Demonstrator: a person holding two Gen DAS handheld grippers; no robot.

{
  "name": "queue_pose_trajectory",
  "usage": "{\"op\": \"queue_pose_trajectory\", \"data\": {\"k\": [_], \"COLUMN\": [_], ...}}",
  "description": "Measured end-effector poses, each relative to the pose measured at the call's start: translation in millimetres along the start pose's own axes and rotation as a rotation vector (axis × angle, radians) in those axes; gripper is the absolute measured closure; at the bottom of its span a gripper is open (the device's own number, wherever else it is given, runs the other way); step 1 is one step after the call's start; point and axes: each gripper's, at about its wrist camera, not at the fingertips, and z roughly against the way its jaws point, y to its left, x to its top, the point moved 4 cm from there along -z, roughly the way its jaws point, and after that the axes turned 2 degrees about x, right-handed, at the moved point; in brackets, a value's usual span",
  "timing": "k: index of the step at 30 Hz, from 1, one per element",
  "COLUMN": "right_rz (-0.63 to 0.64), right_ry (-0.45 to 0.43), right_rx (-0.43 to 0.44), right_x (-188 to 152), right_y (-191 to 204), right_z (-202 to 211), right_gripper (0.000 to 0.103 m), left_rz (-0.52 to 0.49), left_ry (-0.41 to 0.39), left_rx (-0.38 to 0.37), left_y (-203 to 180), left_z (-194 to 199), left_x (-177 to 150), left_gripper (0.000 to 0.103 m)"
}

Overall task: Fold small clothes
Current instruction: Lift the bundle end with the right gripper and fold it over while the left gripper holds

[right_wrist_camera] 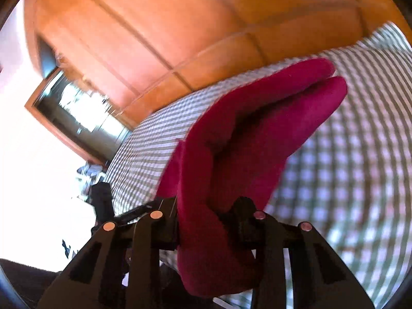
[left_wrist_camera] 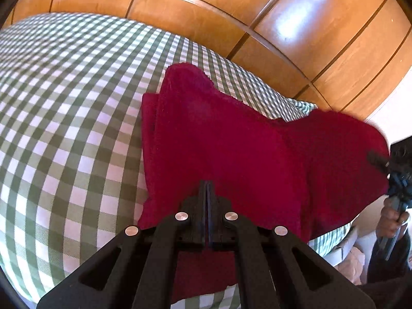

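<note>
Dark red cloth (left_wrist_camera: 231, 139) spread over a green-and-white checked cover (left_wrist_camera: 67, 118), filling the middle and right of the left wrist view, one corner reaching toward the upper centre. Left gripper (left_wrist_camera: 207, 188) at bottom centre, jaws pressed tight together, tips resting on the cloth's near edge; whether fabric is pinched between them cannot be told. Right side of the cloth lifted off the cover, rising to the right gripper (left_wrist_camera: 401, 170) at the frame's right edge, with a hand (left_wrist_camera: 392, 221) on its handle just below.

In the right wrist view, right gripper (right_wrist_camera: 208, 221) at bottom centre, jaws clamped on a thick bunch of the cloth (right_wrist_camera: 247, 139), which hangs below them and stretches up and to the right in two rounded folds above the checked cover (right_wrist_camera: 355, 170). Picture blurred. Orange-brown wooden panels (right_wrist_camera: 159, 25) across the top of both views. Dark mirror-like frame (right_wrist_camera: 77, 118) at middle left.
</note>
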Motion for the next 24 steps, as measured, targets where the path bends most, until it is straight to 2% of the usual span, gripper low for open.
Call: {"op": "queue_pose_trajectory", "data": {"k": [3,7,12,15,16,17,19,21,24], "right_rz": [0.075,0.169,0.285,0.395,0.438,0.46,0.465,0.471,0.435], "right_ry": [0.044,0.152,0.309,0.35,0.354,0.349,0.329,0.314,0.267], "right_rx": [0.008,0.014,-0.048,-0.1,-0.105,-0.096,-0.024,0.016,0.069], "right_x": [7.3,0.7,-33.5,-54.3,-60.3,-64.6,-73.1,-75.2,-76.3], "right_y": [31.0,71.3,91.8,100.3,105.4,109.6,115.2,120.1,116.4], "right_z": [-33.2,-98.3,-167.8,-182.6,-183.6,-182.3,-172.8,-163.6,-136.5], "right_gripper": [0.074,0.075,0.075,0.074,0.068,0.054,0.034,0.035,0.029], "left_rz": [0.003,0.018,0.056,0.099,0.12,0.135,0.163,0.182,0.201], "left_ry": [0.008,0.021,0.023,0.009,0.008,0.007,-0.002,-0.014,-0.047], "left_rx": [-0.016,-0.039,-0.064,-0.081,-0.093,-0.099,-0.104,-0.103,-0.132], "left_y": [1.4,4.2,9.0,16.6,20.7,23.2,27.4,28.3,27.8], "left_z": [-1.1,-1.8,2.6,14.6,19.6,23.0,31.2,40.6,60.4], "left_x": [-0.8,-2.1,-1.3,1.4,2.7,3.9,6.8,10.3,17.3], "left_gripper": [0.103,0.103,0.103,0.103,0.103,0.103,0.103,0.103,0.103]}}
